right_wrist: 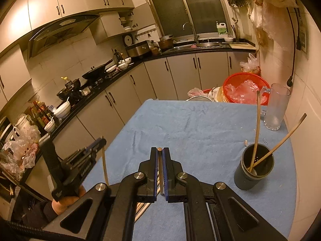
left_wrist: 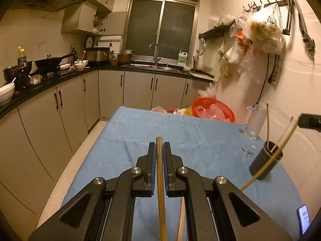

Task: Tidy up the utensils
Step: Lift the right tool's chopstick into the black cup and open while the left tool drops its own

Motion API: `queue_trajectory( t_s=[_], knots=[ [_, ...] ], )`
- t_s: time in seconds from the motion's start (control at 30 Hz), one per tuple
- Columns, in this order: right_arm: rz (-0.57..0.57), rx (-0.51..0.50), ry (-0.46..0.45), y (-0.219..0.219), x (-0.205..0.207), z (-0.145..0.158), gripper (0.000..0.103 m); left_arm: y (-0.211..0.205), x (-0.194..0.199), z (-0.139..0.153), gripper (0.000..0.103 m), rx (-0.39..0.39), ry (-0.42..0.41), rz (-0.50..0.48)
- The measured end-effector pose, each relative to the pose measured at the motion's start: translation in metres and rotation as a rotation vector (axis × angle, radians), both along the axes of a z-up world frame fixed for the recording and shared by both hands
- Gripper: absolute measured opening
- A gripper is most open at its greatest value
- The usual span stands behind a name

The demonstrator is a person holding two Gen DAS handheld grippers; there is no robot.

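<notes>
We have our left tool [left_wrist: 159, 146] pinching one chopstick [left_wrist: 160, 180] along its fingers, and our right tool [right_wrist: 159, 152] pinching another chopstick [right_wrist: 160, 170]. Ahead and right of both, the dark holder [right_wrist: 253, 168] on the blue-covered desk [right_wrist: 180, 124] has two chopsticks [right_wrist: 258, 124] in it.
</notes>
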State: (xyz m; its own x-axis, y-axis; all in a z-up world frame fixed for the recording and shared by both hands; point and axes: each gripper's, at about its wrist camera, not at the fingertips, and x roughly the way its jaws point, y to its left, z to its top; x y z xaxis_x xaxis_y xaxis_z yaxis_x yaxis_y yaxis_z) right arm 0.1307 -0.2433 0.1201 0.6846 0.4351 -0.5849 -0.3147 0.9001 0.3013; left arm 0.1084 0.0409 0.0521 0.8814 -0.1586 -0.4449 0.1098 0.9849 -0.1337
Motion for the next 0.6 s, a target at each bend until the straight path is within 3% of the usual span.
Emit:
queue_trajectory(
  t_s=[0.23, 0.43, 0.6],
  knots=[
    [0.007, 0.001, -0.003, 0.001, 0.002, 0.000, 0.003, 0.012, -0.015, 0.018, 0.006, -0.012, 0.001, -0.001],
    [0.002, -0.007, -0.010, -0.001, 0.003, 0.002, 0.003, 0.011, 0.001, 0.042, 0.006, -0.075, -0.010, -0.017],
    [-0.016, -0.020, -0.028, -0.010, 0.002, 0.013, 0.003, -0.015, 0.023, 0.055, 0.006, -0.078, -0.043, -0.041]
  ],
)
